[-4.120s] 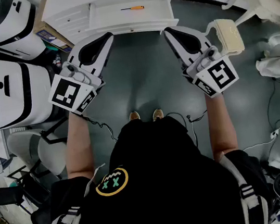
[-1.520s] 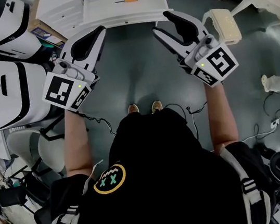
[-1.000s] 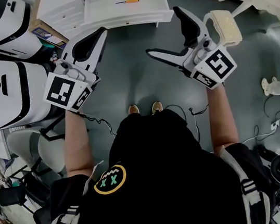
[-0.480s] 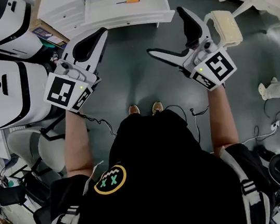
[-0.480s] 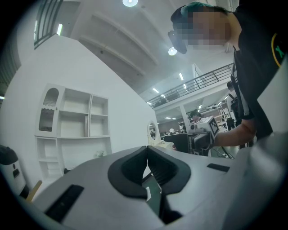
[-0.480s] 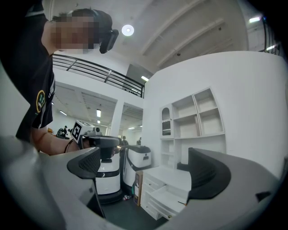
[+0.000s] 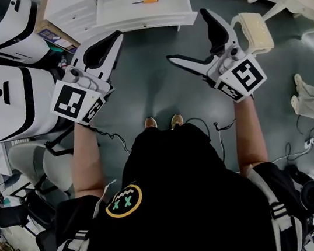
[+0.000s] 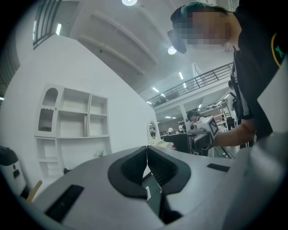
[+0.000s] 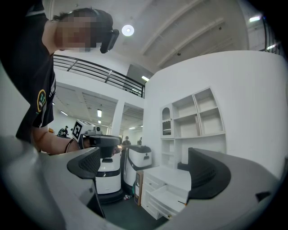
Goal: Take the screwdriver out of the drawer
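Note:
An orange-handled screwdriver (image 7: 147, 1) lies in the open white drawer (image 7: 146, 19) at the top of the head view; in the right gripper view the drawer (image 9: 167, 196) shows low between the jaws, with the screwdriver's handle (image 9: 182, 202) just visible. My left gripper (image 7: 113, 37) is shut, its tips just below the drawer's left front corner, and the left gripper view shows its jaws pressed together (image 8: 146, 148) on nothing. My right gripper (image 7: 189, 37) stands wide open to the right of the drawer, a little below its front edge, holding nothing.
The drawer belongs to a low white cabinet (image 7: 72, 16) against a white wall. White-and-black robot bodies (image 7: 5, 98) stand at the left. A cream box (image 7: 253, 24) and white parts lie at the right. Cables run across the grey floor (image 7: 151, 87).
Since 1.5 s ago my right gripper has opened wide and drawn back slightly from the drawer front. The left gripper has stayed shut and nearly still.

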A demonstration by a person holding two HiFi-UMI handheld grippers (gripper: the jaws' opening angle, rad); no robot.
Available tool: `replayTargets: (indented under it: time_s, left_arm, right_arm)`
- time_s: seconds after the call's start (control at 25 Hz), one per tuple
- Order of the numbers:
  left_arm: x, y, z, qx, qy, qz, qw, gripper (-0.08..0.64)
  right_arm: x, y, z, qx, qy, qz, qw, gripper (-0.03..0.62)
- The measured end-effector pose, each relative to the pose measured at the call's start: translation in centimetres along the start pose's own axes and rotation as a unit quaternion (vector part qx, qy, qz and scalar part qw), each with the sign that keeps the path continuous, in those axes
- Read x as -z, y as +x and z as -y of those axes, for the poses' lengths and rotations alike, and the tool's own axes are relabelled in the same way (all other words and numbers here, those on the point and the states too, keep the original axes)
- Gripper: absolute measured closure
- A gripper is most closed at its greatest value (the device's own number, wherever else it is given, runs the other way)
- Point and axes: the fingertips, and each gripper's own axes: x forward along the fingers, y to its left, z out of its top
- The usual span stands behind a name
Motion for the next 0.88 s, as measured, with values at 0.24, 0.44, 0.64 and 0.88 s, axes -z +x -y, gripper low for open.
replayTargets:
  time_s: [0.24,0.44,0.64,0.88]
  left_arm:
    - [-0.2,1.0,1.1,-0.002,0.005,-0.002,1.0,0.54]
    - [-0.3,2.3,2.3,-0.007,0.009,-0.004,0.9999,0.54]
    - [-0.3,4.0,3.6,-0.013,0.012,-0.008,0.9998,0.54]
    - [0.3,4.8,4.0,-0.016,0.005,-0.011,0.9998,0.54]
  right_arm:
    - [0.1,-1.3,0.8,-0.003,-0.002,0.003,1.0,0.009]
    - [0.3,-2.8,1.8,-0.007,-0.003,0.007,1.0,0.009]
    - [0.5,-4.5,3.3,-0.012,-0.003,0.009,1.0,0.009]
    - [1.0,-4.6,4.5,-0.018,-0.001,0.005,1.0,0.009]
